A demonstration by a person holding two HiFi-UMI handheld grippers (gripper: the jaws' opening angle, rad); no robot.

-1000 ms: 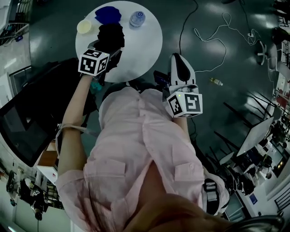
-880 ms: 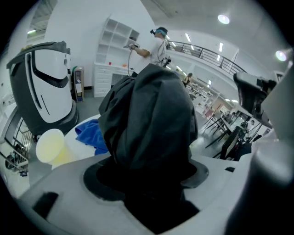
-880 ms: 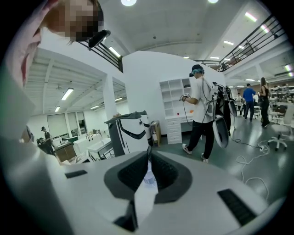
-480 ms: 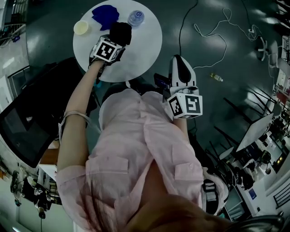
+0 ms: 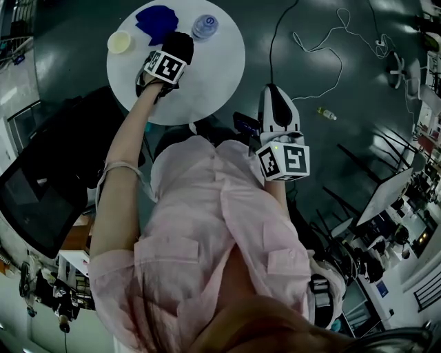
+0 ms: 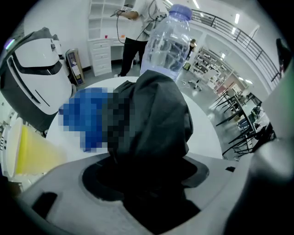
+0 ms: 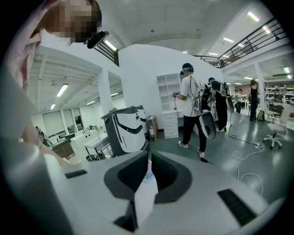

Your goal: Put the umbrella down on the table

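Black folded umbrella point(image 6: 156, 114) — crumpled fabric — clamped in left tool point(image 6: 147, 181), over white table point(image 5: 217, 76), right tool point(image 7: 148, 172) closed

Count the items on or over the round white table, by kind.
Umbrella, black, held in the left tool: 1
Bottle: 1
Cup: 1
Blue crumpled item: 1
Total: 4

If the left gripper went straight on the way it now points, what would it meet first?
Most likely the water bottle, which stands straight beyond the umbrella clamped in the left gripper. The depth between them is unclear.
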